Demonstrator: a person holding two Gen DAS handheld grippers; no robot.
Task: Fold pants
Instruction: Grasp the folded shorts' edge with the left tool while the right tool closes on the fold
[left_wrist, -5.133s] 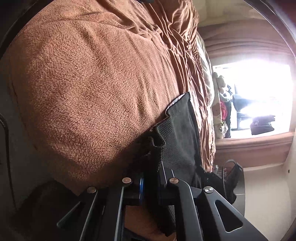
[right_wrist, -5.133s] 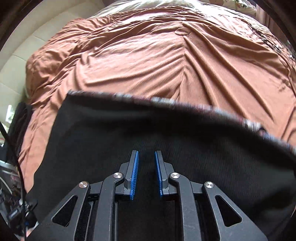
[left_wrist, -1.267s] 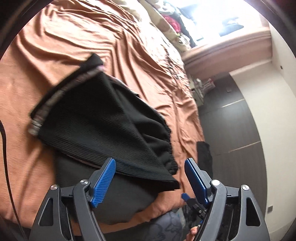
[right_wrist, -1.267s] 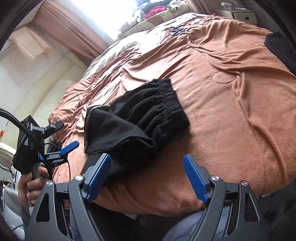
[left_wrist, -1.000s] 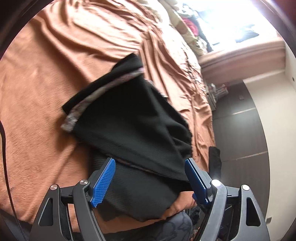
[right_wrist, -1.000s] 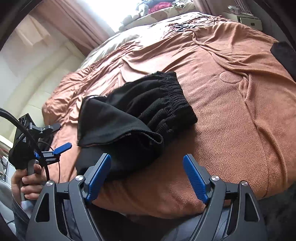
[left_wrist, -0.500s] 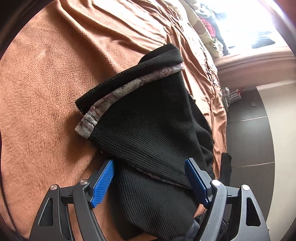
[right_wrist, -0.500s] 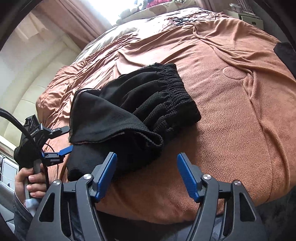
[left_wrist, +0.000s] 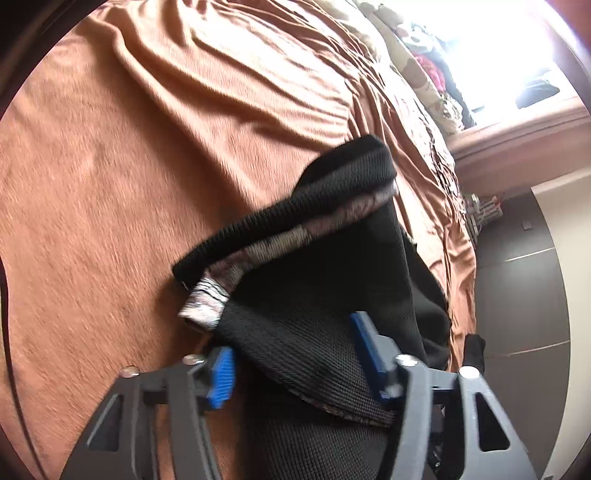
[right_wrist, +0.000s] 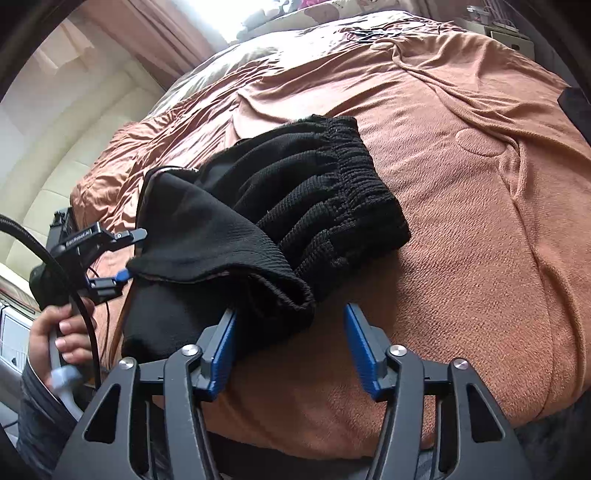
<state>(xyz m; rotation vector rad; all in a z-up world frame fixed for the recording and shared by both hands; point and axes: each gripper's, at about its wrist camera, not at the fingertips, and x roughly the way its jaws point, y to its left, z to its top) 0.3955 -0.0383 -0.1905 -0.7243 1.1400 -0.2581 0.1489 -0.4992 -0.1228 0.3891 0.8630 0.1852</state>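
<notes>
Pants (right_wrist: 258, 229): black ribbed-knit pair with a gathered elastic waistband (right_wrist: 343, 192), lying part-folded in a loose bundle on the rust-brown fleece bedspread (right_wrist: 480, 240), near the bed edge closest to the person.

Left gripper (left_wrist: 295, 354): jaws closing, about half open. Near edge of the top black layer is seen between the blue pads, draped over the gap. Pads are not clearly pressed on cloth yet, so no grip is claimed. A patterned grey-brown band (left_wrist: 258, 258) at the hem end is seen just beyond the left pad, and the black roll behind it runs diagonally up and to the right.

Right gripper (right_wrist: 288, 343): jaws also closing, about half open. The rounded folded corner of the bundle is seen just at the left pad, while the right pad stands over bare bedspread. Nothing is held.

Key relation: in the right wrist view the bundle's long axis runs left to right, from the left gripper's end to the waistband. Each claw is set at its own near corner, left at the hem end, right at the waistband end. Left is judged deeper over the cloth; right is judged to need a small shift toward its left for the fold edge to be centred before closing.

In the right wrist view, the hand (right_wrist: 55, 332) holding the left gripper is seen beside the bundle.
</notes>
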